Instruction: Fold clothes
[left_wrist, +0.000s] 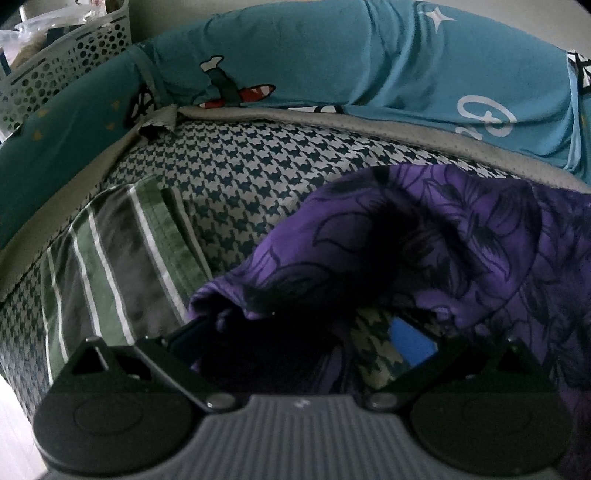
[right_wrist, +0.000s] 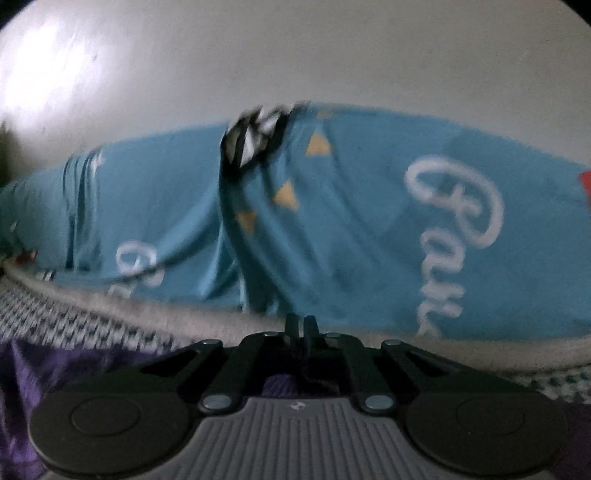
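Note:
A purple garment with dark flower outlines (left_wrist: 443, 236) lies bunched on a houndstooth-patterned bed cover (left_wrist: 236, 173). My left gripper (left_wrist: 306, 332) is open, its jaws spread wide, and the purple cloth drapes over and between the fingers; the fingertips are hidden under it. In the right wrist view my right gripper (right_wrist: 302, 325) is shut, fingers together, with purple cloth (right_wrist: 55, 369) bunched under and behind the jaws; whether they pinch it is unclear. A green and grey striped garment (left_wrist: 110, 258) lies at the left.
A teal printed pillow or quilt (left_wrist: 369, 62) runs along the far side of the bed and also shows in the right wrist view (right_wrist: 351, 229). A white perforated basket (left_wrist: 62, 62) stands at the far left. A pale wall (right_wrist: 295, 55) is behind.

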